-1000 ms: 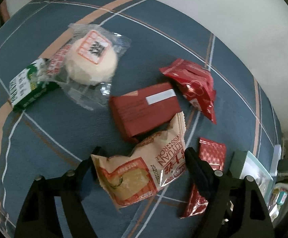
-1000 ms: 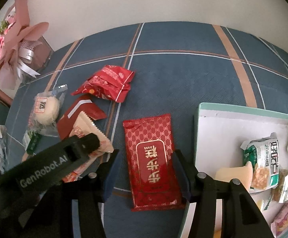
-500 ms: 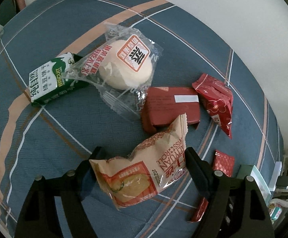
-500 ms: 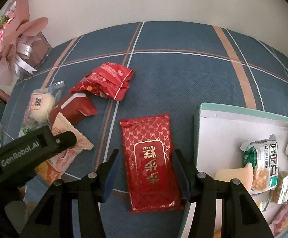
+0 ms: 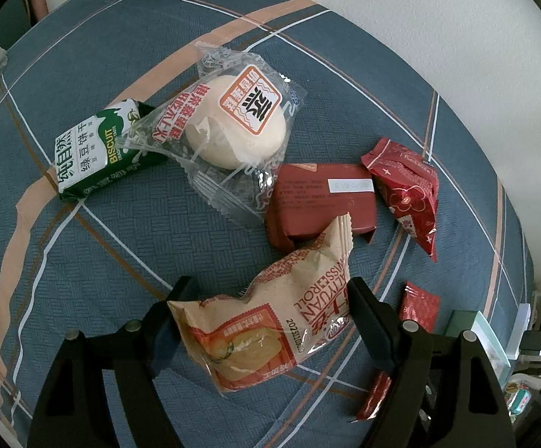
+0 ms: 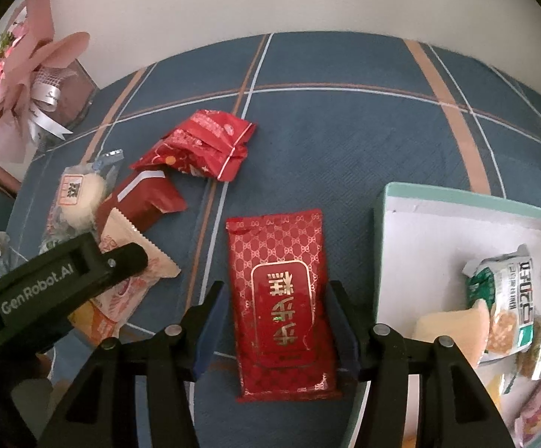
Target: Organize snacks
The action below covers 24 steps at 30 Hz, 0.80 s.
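My left gripper (image 5: 270, 287) is shut on a tan swiss-roll packet (image 5: 270, 321), gripped across its width just above the blue plaid cloth. My right gripper (image 6: 276, 287) straddles a flat red packet with gold print (image 6: 281, 298) that lies on the cloth. Its jaws are opening, and a narrow gap shows at each pad. To the right of that packet stands a teal-rimmed white box (image 6: 386, 231) holding several wrapped snacks (image 6: 509, 291). One black finger of the left gripper (image 6: 121, 261) shows at the left of the right wrist view.
Loose on the cloth lie a bun in clear wrap (image 5: 237, 123), a green biscuit packet (image 5: 91, 153), a dark red block packet (image 5: 322, 198) and a crinkled red packet (image 5: 408, 190). A pink bouquet (image 6: 20, 74) stands at the far left corner. A white wall lies behind.
My left gripper has slid sideways with the swiss-roll packet in it, bringing the bun and biscuit packet further into its view. The right gripper and red packet stay put.
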Each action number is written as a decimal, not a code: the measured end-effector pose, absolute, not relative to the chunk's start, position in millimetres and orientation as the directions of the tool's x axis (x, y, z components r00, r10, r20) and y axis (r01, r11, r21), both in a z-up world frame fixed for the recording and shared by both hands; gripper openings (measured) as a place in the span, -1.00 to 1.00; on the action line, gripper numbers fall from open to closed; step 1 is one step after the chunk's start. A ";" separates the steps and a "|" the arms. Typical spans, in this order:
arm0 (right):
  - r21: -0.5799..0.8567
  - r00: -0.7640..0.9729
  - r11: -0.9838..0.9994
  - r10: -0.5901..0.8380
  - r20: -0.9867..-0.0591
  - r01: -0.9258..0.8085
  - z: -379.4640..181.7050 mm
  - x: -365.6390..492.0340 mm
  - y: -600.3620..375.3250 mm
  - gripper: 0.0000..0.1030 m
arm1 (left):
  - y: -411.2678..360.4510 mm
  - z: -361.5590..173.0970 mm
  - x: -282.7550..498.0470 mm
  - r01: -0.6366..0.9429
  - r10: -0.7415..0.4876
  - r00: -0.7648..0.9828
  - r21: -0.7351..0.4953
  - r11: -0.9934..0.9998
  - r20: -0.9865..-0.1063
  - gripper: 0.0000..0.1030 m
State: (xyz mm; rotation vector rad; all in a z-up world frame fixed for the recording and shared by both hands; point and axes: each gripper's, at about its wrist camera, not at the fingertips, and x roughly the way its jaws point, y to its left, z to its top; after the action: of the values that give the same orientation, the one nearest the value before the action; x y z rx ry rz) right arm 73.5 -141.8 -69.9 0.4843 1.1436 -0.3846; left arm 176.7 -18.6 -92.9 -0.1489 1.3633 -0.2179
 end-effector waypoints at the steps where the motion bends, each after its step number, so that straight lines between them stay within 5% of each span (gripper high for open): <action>1: 0.173 0.370 0.833 -0.041 -0.928 0.526 -70.3 72.6 -142.1 0.13 | -18.2 -92.7 176.9 0.069 -0.241 0.190 -0.231 0.970 -0.952 0.60; 8: 0.213 0.378 0.838 0.009 -0.926 0.502 -70.7 74.5 -134.9 0.14 | -16.5 -93.5 178.2 0.070 -0.239 0.192 -0.230 0.971 -0.952 0.60; 17: -0.009 0.301 0.906 -0.150 -0.942 0.423 -77.3 86.0 -97.6 0.15 | -16.5 -93.3 178.0 0.077 -0.230 0.197 -0.219 0.973 -0.953 0.61; 24: -0.011 0.310 0.903 -0.159 -0.937 0.430 -78.2 80.6 -97.9 0.15 | -16.4 -93.8 177.7 0.086 -0.227 0.200 -0.214 0.973 -0.953 0.61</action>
State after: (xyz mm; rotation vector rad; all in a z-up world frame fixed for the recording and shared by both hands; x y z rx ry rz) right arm 80.6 -97.9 -78.2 0.2601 1.1959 -0.3947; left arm 177.7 -16.4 -93.8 -0.1227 1.3523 -0.2195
